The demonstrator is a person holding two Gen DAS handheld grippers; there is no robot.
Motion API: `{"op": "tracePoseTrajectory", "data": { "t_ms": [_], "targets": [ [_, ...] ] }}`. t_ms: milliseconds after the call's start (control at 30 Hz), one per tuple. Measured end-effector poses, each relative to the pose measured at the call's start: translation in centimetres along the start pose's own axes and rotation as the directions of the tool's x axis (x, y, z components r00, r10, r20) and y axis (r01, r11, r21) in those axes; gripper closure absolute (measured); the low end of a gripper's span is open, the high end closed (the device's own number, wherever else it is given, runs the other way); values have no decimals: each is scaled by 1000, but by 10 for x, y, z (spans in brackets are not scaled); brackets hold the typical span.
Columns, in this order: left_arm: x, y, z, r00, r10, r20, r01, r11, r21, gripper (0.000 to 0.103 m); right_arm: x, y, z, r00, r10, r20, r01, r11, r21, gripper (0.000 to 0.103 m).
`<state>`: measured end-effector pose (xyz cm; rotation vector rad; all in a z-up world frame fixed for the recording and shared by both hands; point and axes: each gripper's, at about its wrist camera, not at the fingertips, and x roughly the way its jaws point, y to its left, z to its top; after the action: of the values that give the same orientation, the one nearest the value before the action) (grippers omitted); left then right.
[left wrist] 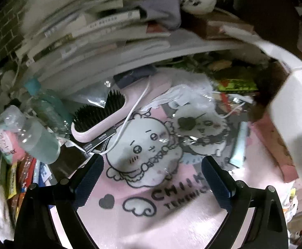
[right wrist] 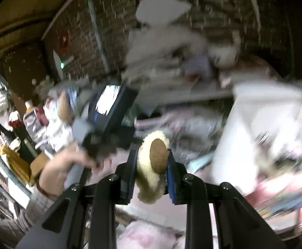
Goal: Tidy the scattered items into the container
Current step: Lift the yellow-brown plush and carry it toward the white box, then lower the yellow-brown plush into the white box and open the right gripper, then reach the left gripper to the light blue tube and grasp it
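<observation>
The right gripper pinches a cream plush toy aloft near the white container, left gripper spread empty; that soft fluff could slip out.

right gripper jaws clamped on cream plush toy, white container beside, left hand blurred

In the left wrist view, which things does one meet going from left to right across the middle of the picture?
Clear plastic bottle → pink hairbrush → white cable → left cartoon character on the pink blanket → right cartoon character → white box.
</observation>
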<state>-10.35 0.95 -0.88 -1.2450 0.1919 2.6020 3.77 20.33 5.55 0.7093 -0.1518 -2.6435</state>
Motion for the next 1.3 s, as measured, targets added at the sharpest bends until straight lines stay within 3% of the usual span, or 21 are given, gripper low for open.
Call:
{"op": "tracePoseTrajectory", "data": {
  "t_ms": [167, 433, 567, 767, 800, 867, 933, 1133, 1300],
  "targets": [
    [-16, -15, -2, 997, -51, 57, 53, 998, -32, 8, -32, -31, 34, 986, -158, 59, 158, 987, 11, 80],
    [-36, -52, -11, 988, -104, 113, 104, 995, 7, 8, -26, -108, 49, 943, -323, -76, 328, 942, 76, 80],
    [-41, -71, -10, 986, -115, 121, 109, 993, 52, 8, -17, -131, 41, 942, -306, -138, 321, 941, 110, 78],
    [-33, -90, -11, 991, -90, 103, 79, 991, 105, 8, -14, -138, 34, 944, -300, -141, 318, 938, 135, 76],
    [-31, -92, -11, 991, -91, 100, 80, 991, 109, 8, -14, -137, 33, 944, -300, -140, 319, 938, 137, 73],
    [-26, -95, -11, 992, -86, 91, 75, 990, 119, 8, -15, -136, 31, 949, -289, -122, 306, 939, 156, 47],
    [-20, -98, -12, 994, -77, 83, 66, 989, 130, 8, -19, -135, 29, 957, -276, -87, 288, 940, 182, 35],
    [-1, -112, -15, 994, -73, 80, 55, 977, 205, 8, -36, -123, 29, 974, -226, 7, 221, 958, 182, 23],
    [14, -123, -18, 988, -130, 81, 103, 955, 277, 11, -43, -111, 29, 985, -168, 32, 159, 971, 178, 23]
  ]
}}
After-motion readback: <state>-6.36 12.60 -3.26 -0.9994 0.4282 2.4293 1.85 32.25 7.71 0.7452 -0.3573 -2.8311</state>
